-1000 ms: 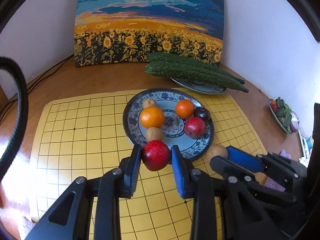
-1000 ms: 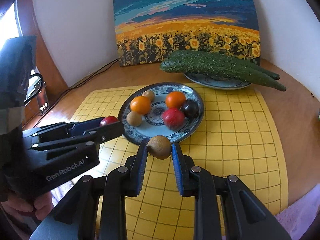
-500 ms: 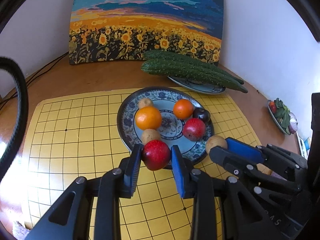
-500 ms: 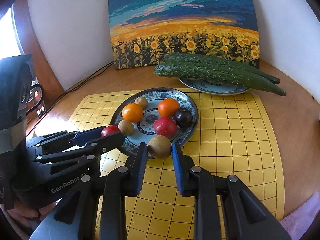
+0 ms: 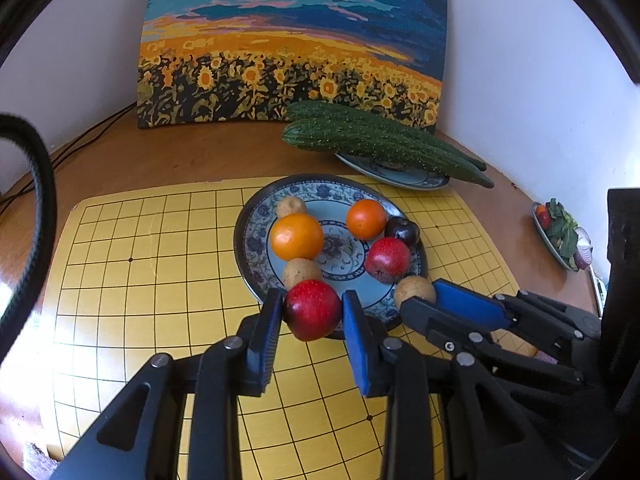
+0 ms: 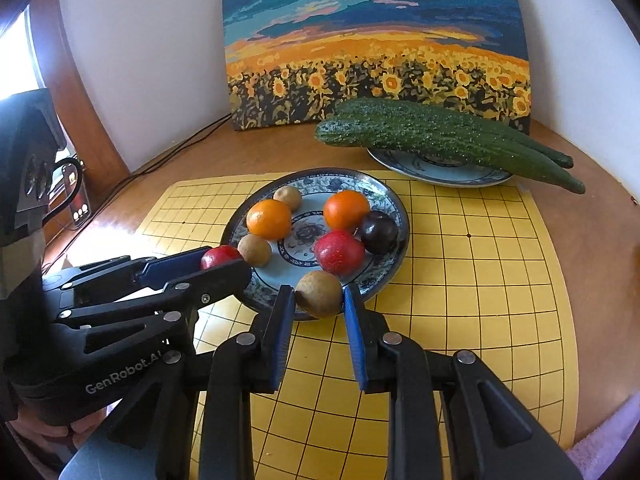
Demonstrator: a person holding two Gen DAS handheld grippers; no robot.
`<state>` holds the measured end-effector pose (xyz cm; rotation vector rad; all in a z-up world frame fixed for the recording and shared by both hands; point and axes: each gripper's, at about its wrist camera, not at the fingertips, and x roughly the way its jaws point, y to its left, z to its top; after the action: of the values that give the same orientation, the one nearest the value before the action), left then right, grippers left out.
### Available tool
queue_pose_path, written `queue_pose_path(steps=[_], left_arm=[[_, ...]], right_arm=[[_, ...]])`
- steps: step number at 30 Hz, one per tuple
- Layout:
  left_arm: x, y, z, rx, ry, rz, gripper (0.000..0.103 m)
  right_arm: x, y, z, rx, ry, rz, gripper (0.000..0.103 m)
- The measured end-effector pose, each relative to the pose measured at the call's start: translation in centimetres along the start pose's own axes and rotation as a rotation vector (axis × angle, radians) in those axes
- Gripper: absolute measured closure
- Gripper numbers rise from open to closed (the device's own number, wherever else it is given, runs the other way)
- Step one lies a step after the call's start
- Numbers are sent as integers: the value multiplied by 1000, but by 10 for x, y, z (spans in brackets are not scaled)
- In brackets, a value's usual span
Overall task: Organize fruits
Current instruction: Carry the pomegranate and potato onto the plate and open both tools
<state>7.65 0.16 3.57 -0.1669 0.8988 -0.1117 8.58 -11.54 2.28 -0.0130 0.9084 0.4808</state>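
My left gripper (image 5: pixel 312 312) is shut on a red apple (image 5: pixel 313 309) and holds it over the near rim of the blue patterned plate (image 5: pixel 256 216). My right gripper (image 6: pixel 319 298) is shut on a brown round fruit (image 6: pixel 319 293) over the plate's near rim (image 6: pixel 394 212). The right gripper also shows in the left wrist view (image 5: pixel 424 296), and the left gripper in the right wrist view (image 6: pixel 224 262). The plate holds two oranges (image 5: pixel 297 237), a red fruit (image 5: pixel 387 260), a dark plum (image 5: pixel 402 230) and two small brown fruits (image 5: pixel 302 272).
The plate sits on a yellow grid mat (image 5: pixel 152 264) on a wooden table. Behind it, a second plate (image 5: pixel 392 168) carries two long cucumbers (image 5: pixel 376 144). A sunflower painting (image 5: pixel 296 48) leans on the wall. A small dish of greens (image 5: pixel 560 232) is at the right.
Both grippers have moved forward with their fruits, from over the mat to over the plate's near rim.
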Motion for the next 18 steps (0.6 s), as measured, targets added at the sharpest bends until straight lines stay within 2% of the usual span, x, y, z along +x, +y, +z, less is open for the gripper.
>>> queue_pose_path(steps=[13, 18], left_arm=[[-3, 1, 3, -4, -9, -6, 72], [-6, 0, 3, -2, -14, -7, 71]], right_arm=[[5, -3, -2, 17, -12, 16, 76], [1, -5, -2, 24, -19, 13, 72]])
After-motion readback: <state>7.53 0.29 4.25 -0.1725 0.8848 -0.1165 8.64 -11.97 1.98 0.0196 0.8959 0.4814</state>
